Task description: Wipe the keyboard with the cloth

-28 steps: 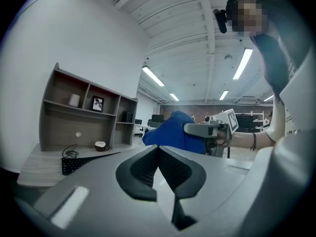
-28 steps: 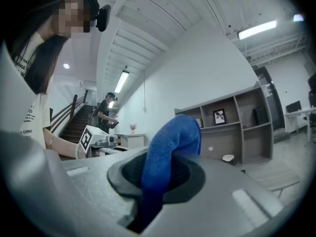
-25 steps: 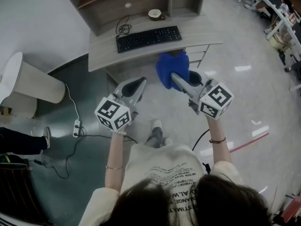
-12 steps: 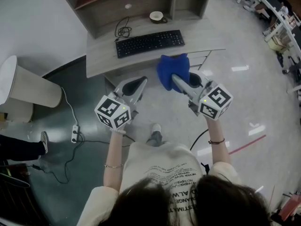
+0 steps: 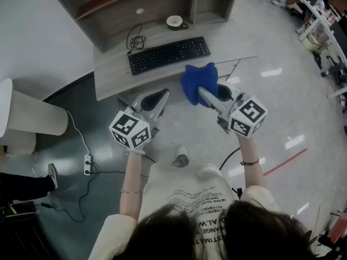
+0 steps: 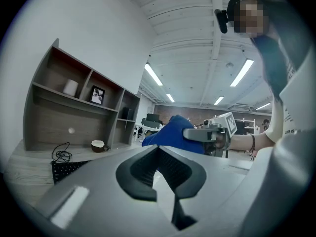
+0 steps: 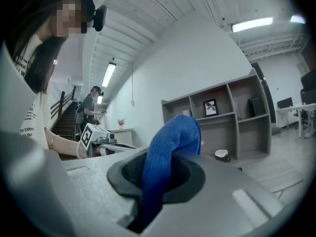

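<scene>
A black keyboard (image 5: pixel 169 54) lies on the grey wooden desk (image 5: pixel 111 72), well ahead of both grippers. My right gripper (image 5: pixel 204 92) is shut on a blue cloth (image 5: pixel 199 79), which bunches up out of the jaws (image 7: pixel 174 132) and hangs in the air short of the desk's front edge. My left gripper (image 5: pixel 156 100) is level with it on the left, shut and holding nothing (image 6: pixel 159 149). The left gripper view shows the keyboard's end (image 6: pixel 68 169) low at the left and the cloth (image 6: pixel 170 135) straight ahead.
A cup (image 5: pixel 175 21) and a coiled cable (image 5: pixel 134 37) sit behind the keyboard, under a shelf unit (image 5: pixel 135 1). A white bin (image 5: pixel 32 115) stands at the left, with a power strip (image 5: pixel 88 164) and cords on the floor. Other desks stand at the far right (image 5: pixel 314 15).
The desk and keyboard have slid slightly left and up in the head view as the person shifted. Both grippers keep the same pose, and the cloth stays in the right one.
</scene>
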The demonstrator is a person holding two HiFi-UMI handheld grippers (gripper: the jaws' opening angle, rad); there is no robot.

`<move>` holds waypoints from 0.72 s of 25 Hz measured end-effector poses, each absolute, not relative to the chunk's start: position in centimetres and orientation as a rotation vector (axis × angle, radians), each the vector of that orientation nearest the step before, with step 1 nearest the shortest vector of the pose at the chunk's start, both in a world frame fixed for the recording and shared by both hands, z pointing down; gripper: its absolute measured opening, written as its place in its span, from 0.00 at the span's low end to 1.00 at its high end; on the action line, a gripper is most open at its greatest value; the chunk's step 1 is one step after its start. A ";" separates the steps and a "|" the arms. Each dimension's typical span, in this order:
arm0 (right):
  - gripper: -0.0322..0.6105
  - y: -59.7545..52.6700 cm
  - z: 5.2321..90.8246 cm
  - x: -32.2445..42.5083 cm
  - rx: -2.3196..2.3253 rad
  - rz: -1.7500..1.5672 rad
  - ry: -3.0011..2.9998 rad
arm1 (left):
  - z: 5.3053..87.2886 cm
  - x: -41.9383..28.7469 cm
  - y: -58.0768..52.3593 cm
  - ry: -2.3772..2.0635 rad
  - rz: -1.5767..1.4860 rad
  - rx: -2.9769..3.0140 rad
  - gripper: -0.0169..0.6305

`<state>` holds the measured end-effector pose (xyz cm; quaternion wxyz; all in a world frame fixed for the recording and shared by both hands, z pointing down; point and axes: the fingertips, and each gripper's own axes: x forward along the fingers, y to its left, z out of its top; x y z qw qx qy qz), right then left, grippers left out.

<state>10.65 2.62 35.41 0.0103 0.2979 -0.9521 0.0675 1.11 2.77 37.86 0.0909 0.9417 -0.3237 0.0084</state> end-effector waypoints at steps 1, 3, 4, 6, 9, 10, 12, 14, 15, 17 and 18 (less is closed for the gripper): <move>0.13 2.4 35.5 10.5 0.939 0.213 -2.969 | 37.9 1.0 2.5 -0.954 0.024 2.801 0.02; 0.13 1.9 35.6 10.3 0.954 0.216 -2.966 | 38.1 0.8 2.0 -0.941 0.026 2.804 0.02; 0.13 1.6 35.7 10.2 0.959 0.216 -2.966 | 38.2 0.7 1.7 -0.936 0.029 2.806 0.02; 0.13 1.2 35.9 10.0 0.968 0.218 -2.962 | 38.4 0.5 1.2 -0.929 0.030 2.807 0.02; 0.13 0.7 36.1 10.0 0.979 0.220 -2.952 | 38.4 0.4 0.5 -0.920 0.022 2.811 0.02; 0.13 0.5 36.1 10.1 0.981 0.220 -2.947 | 38.3 0.4 0.3 -0.917 0.018 2.813 0.02; 0.13 0.2 36.2 10.1 0.988 0.219 -2.939 | 38.2 0.3 -0.1 -0.913 0.012 2.813 0.02; 0.13 -0.2 36.2 10.3 0.999 0.218 -2.933 | 38.3 0.3 -0.4 -0.910 0.010 2.812 0.02; 0.13 -0.4 36.2 10.4 1.005 0.217 -2.930 | 38.3 0.3 -0.6 -0.909 0.010 2.810 0.02; 0.13 -0.7 36.2 10.5 1.016 0.222 -2.929 | 38.5 0.3 -0.9 -0.907 0.008 2.804 0.02; 0.13 -0.9 36.2 10.7 1.018 0.227 -2.930 | 38.6 0.3 -1.1 -0.907 0.007 2.801 0.02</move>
